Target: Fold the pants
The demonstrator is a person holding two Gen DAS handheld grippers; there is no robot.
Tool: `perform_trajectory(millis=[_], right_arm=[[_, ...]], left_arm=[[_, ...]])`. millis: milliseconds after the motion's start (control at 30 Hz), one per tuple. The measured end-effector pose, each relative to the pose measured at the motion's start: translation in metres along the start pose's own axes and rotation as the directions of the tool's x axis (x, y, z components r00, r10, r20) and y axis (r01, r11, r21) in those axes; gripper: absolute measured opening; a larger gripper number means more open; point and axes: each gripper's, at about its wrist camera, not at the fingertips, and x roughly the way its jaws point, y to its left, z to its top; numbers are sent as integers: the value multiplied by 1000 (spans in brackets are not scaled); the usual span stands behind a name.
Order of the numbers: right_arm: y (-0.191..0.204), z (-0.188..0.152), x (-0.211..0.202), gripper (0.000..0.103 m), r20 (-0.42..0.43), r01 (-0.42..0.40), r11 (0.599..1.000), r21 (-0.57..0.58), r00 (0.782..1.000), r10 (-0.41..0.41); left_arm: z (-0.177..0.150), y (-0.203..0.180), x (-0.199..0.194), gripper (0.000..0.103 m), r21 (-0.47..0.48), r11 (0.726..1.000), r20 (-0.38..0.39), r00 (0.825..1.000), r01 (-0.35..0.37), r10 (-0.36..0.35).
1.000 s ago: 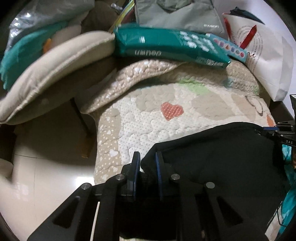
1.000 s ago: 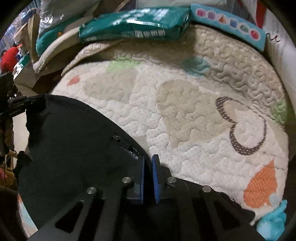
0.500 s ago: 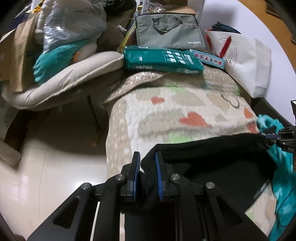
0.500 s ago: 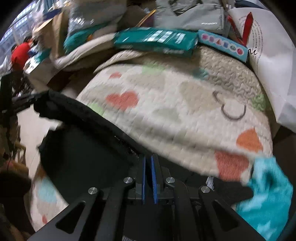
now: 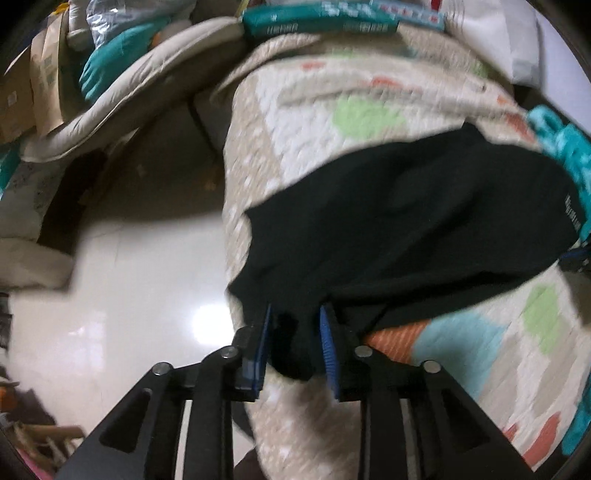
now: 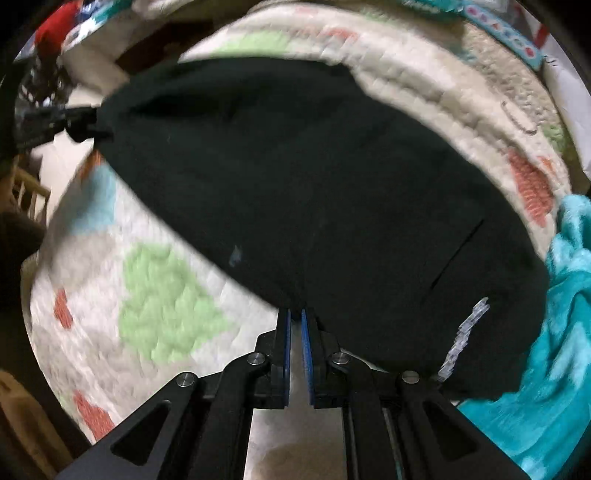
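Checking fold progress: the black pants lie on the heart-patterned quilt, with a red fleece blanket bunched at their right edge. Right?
Not quite. The fleece blanket is teal, not red, as the right wrist view shows. The black pants do lie on the heart-patterned quilt.

We see the pants [image 5: 406,221] lying across the near end of the quilt [image 5: 314,110], one edge hanging over the side toward the floor [image 5: 129,295]. The left gripper [image 5: 295,343] sits at the pants' near corner, fabric between its parted fingers; the right gripper [image 6: 295,332] sits at the opposite near edge. A towel [image 6: 561,332] lies just right of the pants. At the quilt's far end rests a flat package [image 5: 317,22], with a cushion [image 5: 129,92] to its left.
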Motion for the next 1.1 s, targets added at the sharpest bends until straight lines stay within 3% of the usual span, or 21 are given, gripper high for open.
perform_trajectory(millis=[67, 133, 200, 233, 300, 367, 433, 533, 600, 667, 800, 967, 1100], right_arm=[[3, -5, 1, 9, -23, 17, 1000, -18, 1000, -17], [3, -8, -4, 20, -32, 33, 999, -30, 999, -33], [1, -9, -19, 34, 1, 38, 999, -22, 999, -38], [0, -8, -28, 42, 25, 39, 999, -14, 999, -39], [-1, -3, -49, 47, 89, 42, 999, 5, 995, -42], [1, 7, -64, 47, 140, 31, 999, 12, 990, -32], [6, 24, -75, 47, 187, 10, 1000, 10, 982, -12], [22, 56, -74, 47, 240, -17, 1000, -7, 971, 18], [38, 86, -66, 47, 267, -29, 999, -28, 963, 36], [60, 108, -56, 47, 282, -34, 997, -66, 958, 52], [113, 168, -26, 47, 289, 24, 970, -241, 956, 48], [157, 211, 12, 48, 271, 85, 914, -397, 962, 28], [181, 228, 42, 47, 198, 72, 861, -503, 980, 34]], left_arm=[[-8, 3, -6, 44, 2, 1000, -24, 1000, -15, 15], [-15, 10, -16, 52, -1, 1000, -29, 999, -25, 25], [-17, 19, -26, 54, -19, 999, -28, 999, -30, 30], [-16, 25, -31, 54, -31, 997, -25, 998, -66, 65], [-11, 36, -38, 54, -52, 989, -15, 990, -138, 137], [-3, 53, -40, 54, -149, 973, -19, 985, -175, 174], [5, 71, -37, 55, -284, 948, -36, 989, -146, 142], [14, 98, -26, 55, -531, 847, -11, 999, -36, 35], [15, 112, -16, 55, -628, 778, 31, 1000, 24, -6], [14, 119, -11, 55, -665, 746, 54, 999, 36, 0], [3, 141, -4, 55, -704, 710, 58, 998, 19, 31], [2, 165, -2, 55, -764, 638, 92, 995, 96, -39], [10, 168, -11, 55, -759, 639, 131, 990, 128, -42]])
